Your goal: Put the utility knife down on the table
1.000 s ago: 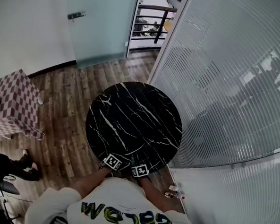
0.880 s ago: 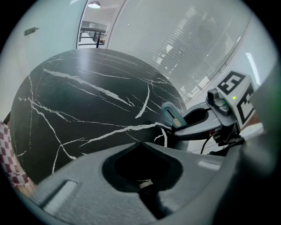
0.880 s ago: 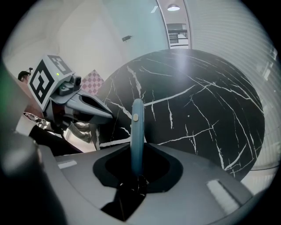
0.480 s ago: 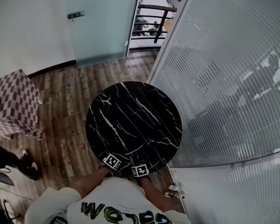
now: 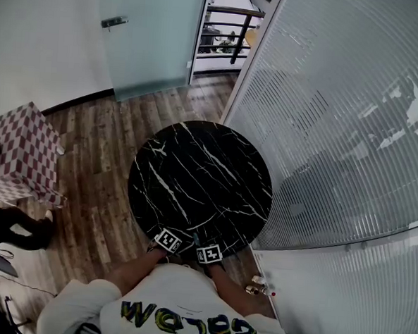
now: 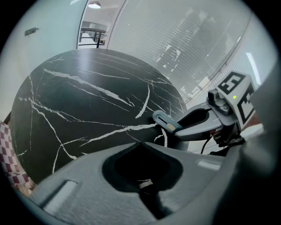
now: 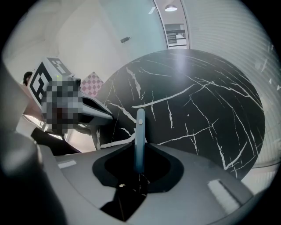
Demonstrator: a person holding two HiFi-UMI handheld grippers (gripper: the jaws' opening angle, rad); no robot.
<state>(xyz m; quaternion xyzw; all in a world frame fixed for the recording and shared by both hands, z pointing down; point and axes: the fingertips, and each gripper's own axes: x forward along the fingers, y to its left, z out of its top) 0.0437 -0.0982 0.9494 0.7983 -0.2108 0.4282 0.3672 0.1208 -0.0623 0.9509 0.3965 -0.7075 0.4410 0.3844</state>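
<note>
1. Pinching the blue utility knife (image 7: pixel 139 132), the right claw (image 7: pixel 139 154) has it poking forward at the black marble worktop's (image 7: pixel 197 96) near edge.
2. Left claw (image 6: pixel 140 147) is pressed together, empty, right beside it.

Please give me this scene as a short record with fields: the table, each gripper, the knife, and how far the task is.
table: round, black marble with white veins
right gripper: shut on the utility knife, at the table's near edge
left gripper: jaws together, nothing between them, beside the right gripper
utility knife: blue, sticking forward out of the right gripper's jaws, over the table
task state: knife not yet set down on the table
</note>
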